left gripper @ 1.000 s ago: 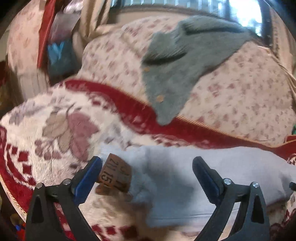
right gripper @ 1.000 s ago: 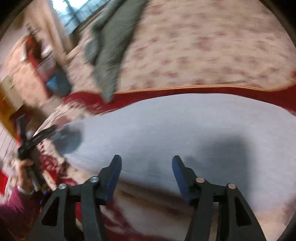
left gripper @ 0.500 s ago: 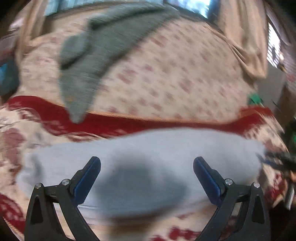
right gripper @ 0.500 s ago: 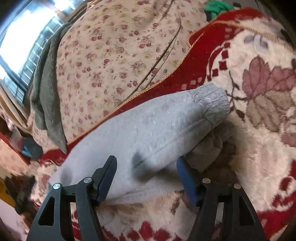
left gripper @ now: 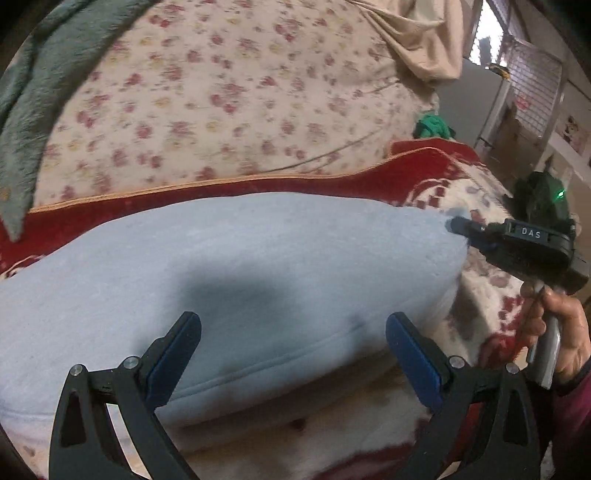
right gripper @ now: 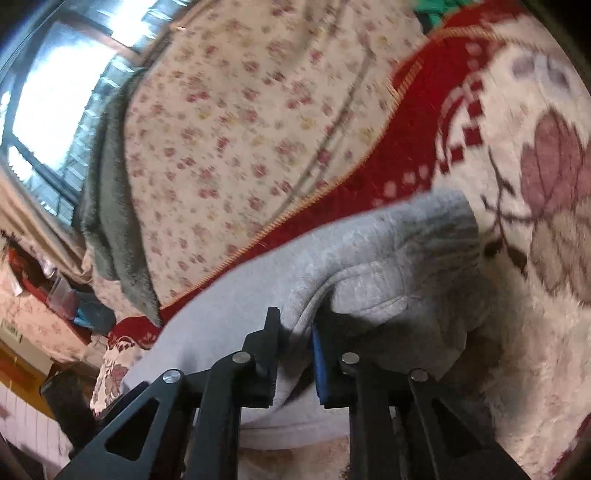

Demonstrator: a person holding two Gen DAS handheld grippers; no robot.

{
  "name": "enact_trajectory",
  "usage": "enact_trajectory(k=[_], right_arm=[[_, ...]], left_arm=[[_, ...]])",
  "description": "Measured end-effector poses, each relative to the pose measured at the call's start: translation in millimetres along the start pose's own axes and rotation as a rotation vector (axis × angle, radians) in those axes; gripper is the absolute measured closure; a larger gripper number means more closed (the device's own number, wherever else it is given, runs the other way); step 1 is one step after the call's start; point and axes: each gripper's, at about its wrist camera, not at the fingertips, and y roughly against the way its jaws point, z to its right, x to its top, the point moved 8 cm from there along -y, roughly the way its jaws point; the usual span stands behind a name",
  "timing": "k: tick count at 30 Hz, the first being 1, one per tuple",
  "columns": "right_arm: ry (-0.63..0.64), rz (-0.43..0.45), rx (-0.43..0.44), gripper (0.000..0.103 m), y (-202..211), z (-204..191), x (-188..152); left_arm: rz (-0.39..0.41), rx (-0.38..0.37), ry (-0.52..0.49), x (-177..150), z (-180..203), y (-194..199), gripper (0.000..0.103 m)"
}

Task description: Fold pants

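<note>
While the pants (left gripper: 229,280) lie across the red-and-cream blanket (right gripper: 517,110), the right gripper (right gripper: 295,354) has its fingers pinched on a fabric fold near the cuff (right gripper: 436,236). The left gripper (left gripper: 293,350) hovers over the pants, fingers spread wide, holding nothing.

Bright barred window (right gripper: 55,96), floral bedspread (left gripper: 229,96), red patterned blanket (right gripper: 517,110), beige curtain (left gripper: 417,33)

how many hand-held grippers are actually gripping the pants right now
1. The right hand-held gripper is shut on the grey pants just behind the ribbed cuff. The left hand-held gripper is open above the fabric, gripping nothing.
</note>
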Motion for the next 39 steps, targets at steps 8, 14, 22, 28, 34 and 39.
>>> enact_trajectory(k=[8, 14, 22, 28, 34, 39], right_arm=[[0.074, 0.008, -0.031, 0.088, 28, -13, -13], [-0.022, -0.159, -0.147, 0.088, -3, 44, -61], [0.145, -0.131, -0.326, 0.073, 28, 16, -48], [0.296, -0.093, -0.392, 0.073, 34, -17, -29], [0.337, -0.105, -0.269, 0.073, -8, -53, -11], [0.361, -0.182, -0.227, 0.073, -89, -66, -6]], left_arm=[[0.002, -0.054, -0.108, 3, 49, -22, 0.003], [-0.127, -0.067, -0.085, -32, 44, -65, 0.003], [-0.079, 0.014, -0.063, -13, 18, -50, 0.003], [-0.043, 0.069, -0.061, 4, -6, -39, 0.003], [-0.013, 0.129, -0.048, 27, -37, -35, 0.003], [-0.028, 0.196, 0.062, 60, -87, -47, 0.003]])
